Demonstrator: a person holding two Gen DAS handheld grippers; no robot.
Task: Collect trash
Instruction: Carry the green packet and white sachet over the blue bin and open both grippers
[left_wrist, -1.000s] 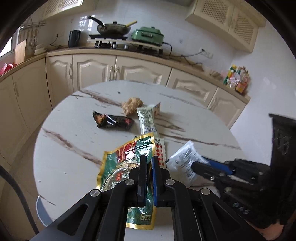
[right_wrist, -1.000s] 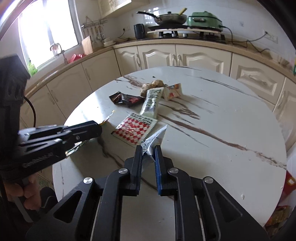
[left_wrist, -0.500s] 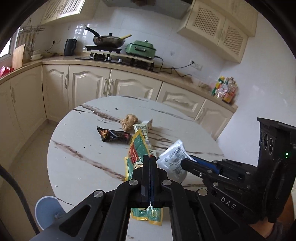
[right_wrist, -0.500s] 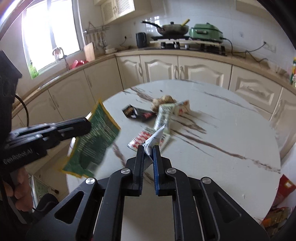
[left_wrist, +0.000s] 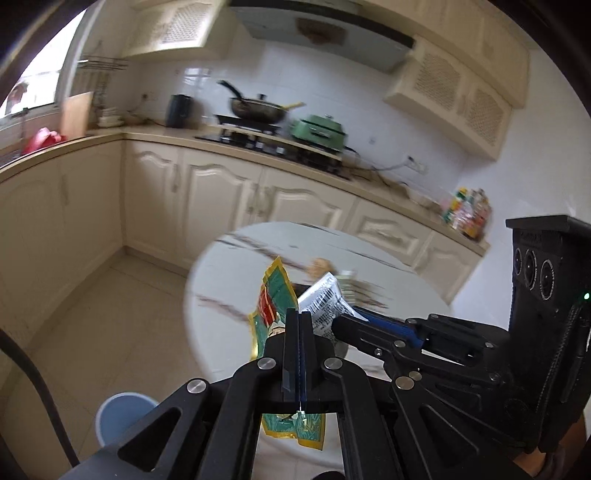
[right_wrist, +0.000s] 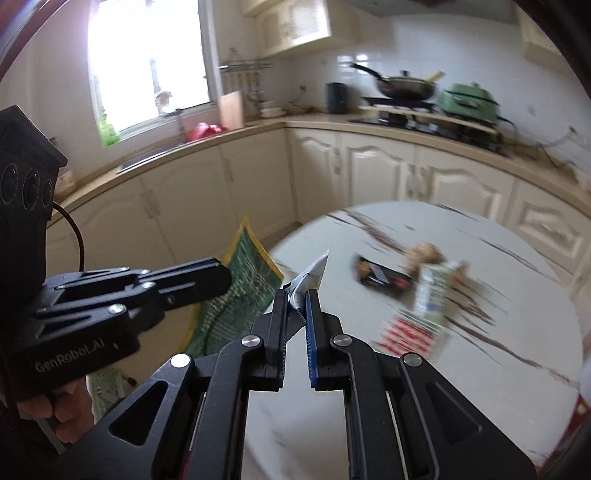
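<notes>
Fingers of the left gripper (left_wrist: 295, 350) are pressed flat together on the lower part of a green foil snack packet with a gold border (left_wrist: 275, 306), and the fingers of the right gripper (right_wrist: 296, 310) are closed, with a narrow gap, on a crumpled white plastic wrapper with black print (right_wrist: 312, 275). A second ago both pieces lay on the round white marble-patterned tabletop (left_wrist: 221, 295); now both hang in the air, the green packet standing upright above the table's near edge and the white wrapper just beside it, nearly touching. Both views have swung up and back, and the kitchen behind is smeared by the motion.

So two pieces are off the table and ready to be dropped. A round pale blue bin (left_wrist: 123, 417) shows on the floor at the lower left of the left wrist view, below the table's rim; I judge it the likely destination, though nothing confirms that.

Left on the tabletop, well apart from the grippers, are a black snack wrapper (right_wrist: 384, 277), a brown crumpled lump (right_wrist: 423, 254), a long pale green sachet (right_wrist: 434, 291) and a red-and-white checked packet (right_wrist: 410, 334). By my reckoning the job is under half done.
</notes>
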